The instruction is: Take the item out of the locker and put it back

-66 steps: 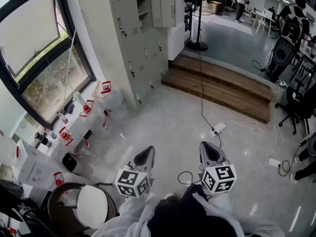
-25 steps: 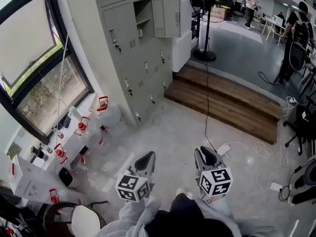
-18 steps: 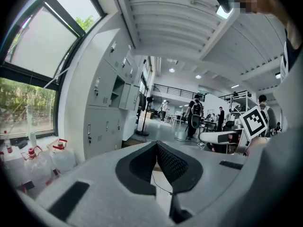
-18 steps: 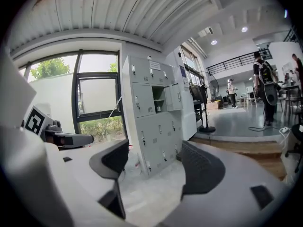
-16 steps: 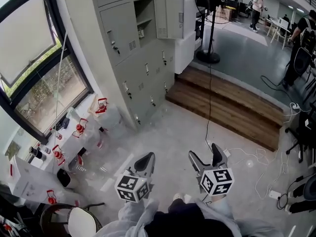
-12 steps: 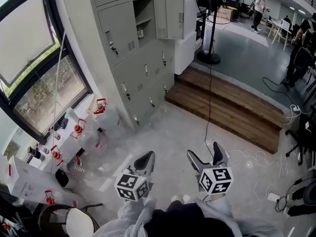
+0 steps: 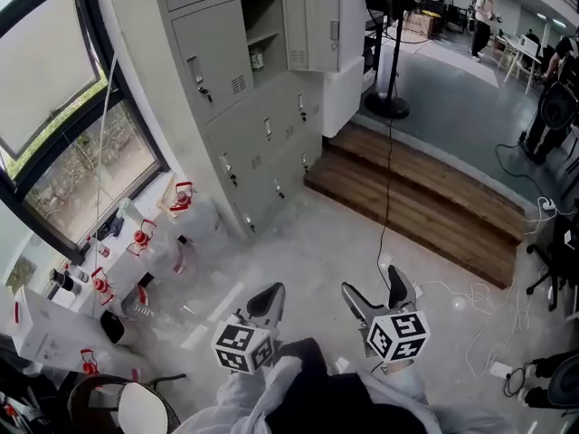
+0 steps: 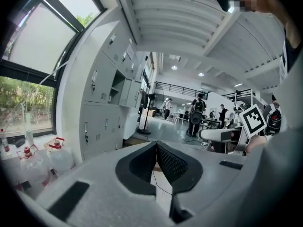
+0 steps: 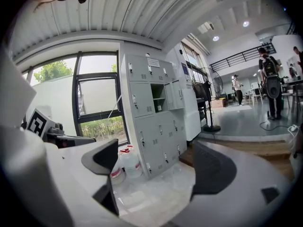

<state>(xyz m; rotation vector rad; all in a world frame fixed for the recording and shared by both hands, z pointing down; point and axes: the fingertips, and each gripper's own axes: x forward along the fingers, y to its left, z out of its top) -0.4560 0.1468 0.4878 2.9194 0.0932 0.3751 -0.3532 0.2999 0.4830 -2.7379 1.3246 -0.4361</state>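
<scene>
A grey bank of lockers (image 7: 237, 107) stands against the wall by the window. One upper compartment (image 7: 262, 25) is open, with its door (image 7: 312, 27) swung to the right. A small dark item (image 7: 256, 59) sits on its lower shelf. Both grippers hang low over the floor, well short of the lockers. My left gripper (image 7: 264, 302) is shut with nothing in it, its pads meeting in the left gripper view (image 8: 156, 149). My right gripper (image 7: 378, 293) is open wide and empty. Between its jaws the right gripper view (image 9: 156, 162) shows the lockers (image 9: 154, 122) and the open compartment (image 9: 158, 98).
Several water jugs with red handles (image 7: 181, 197) stand on the floor left of the lockers. A wooden step (image 7: 425, 197) runs behind the lockers' right side, with a fan stand (image 7: 389, 107) on the raised floor. A cable (image 7: 387, 224) trails across the floor. People stand far back.
My right gripper's jaws have gone from shut to wide open. The lockers have drawn a little nearer in the head view. The left gripper has stayed shut.
</scene>
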